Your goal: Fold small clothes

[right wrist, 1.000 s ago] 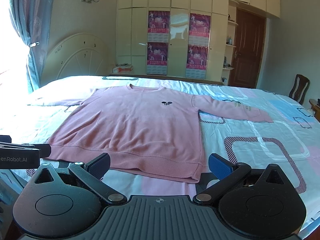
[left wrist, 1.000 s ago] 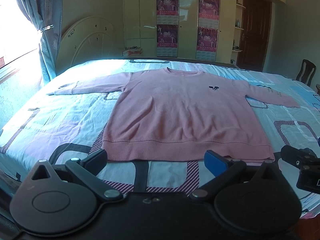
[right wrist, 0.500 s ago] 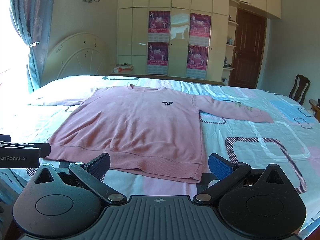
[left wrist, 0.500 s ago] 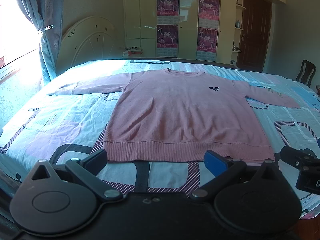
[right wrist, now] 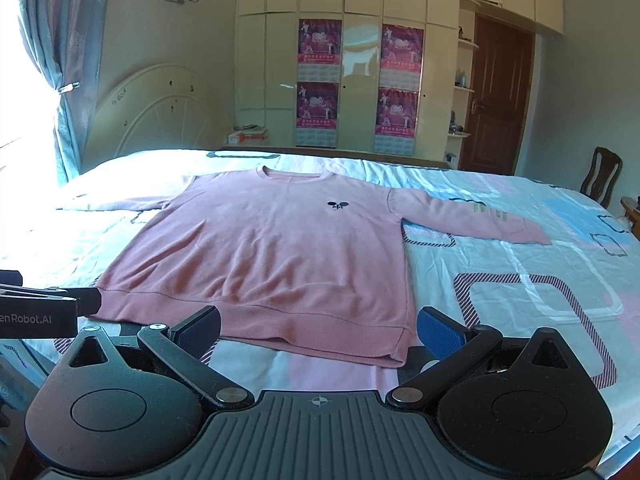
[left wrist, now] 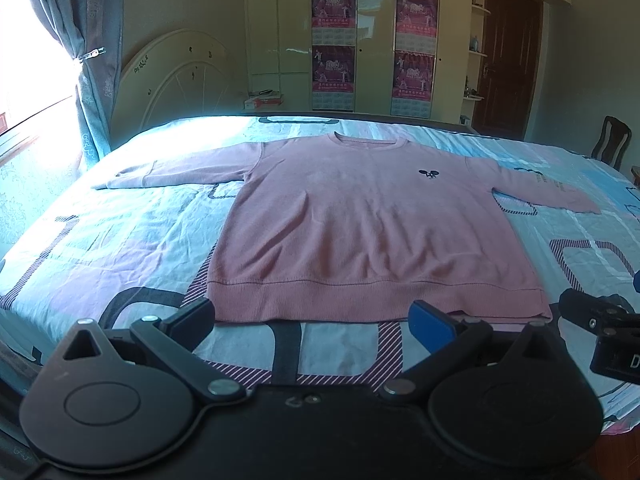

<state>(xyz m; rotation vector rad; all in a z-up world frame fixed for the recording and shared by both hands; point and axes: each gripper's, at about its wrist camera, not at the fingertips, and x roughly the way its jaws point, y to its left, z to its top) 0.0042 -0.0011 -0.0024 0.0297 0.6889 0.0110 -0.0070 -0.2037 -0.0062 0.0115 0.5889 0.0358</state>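
A pink long-sleeved sweater (left wrist: 372, 224) lies flat, front up, on the bed, sleeves spread to both sides, hem toward me. It also shows in the right wrist view (right wrist: 272, 248). My left gripper (left wrist: 312, 320) is open and empty, just short of the hem near its left half. My right gripper (right wrist: 318, 328) is open and empty, just short of the hem near the sweater's right corner. The right gripper shows at the right edge of the left wrist view (left wrist: 600, 320); the left gripper shows at the left edge of the right wrist view (right wrist: 44, 304).
The bed (left wrist: 120, 248) has a light blue patterned sheet. A white headboard (left wrist: 176, 76) and a curtain (left wrist: 76, 52) stand at the left. Wardrobes with posters (left wrist: 360, 40) line the far wall. A door (right wrist: 500, 96) and a chair (right wrist: 600, 176) are at the right.
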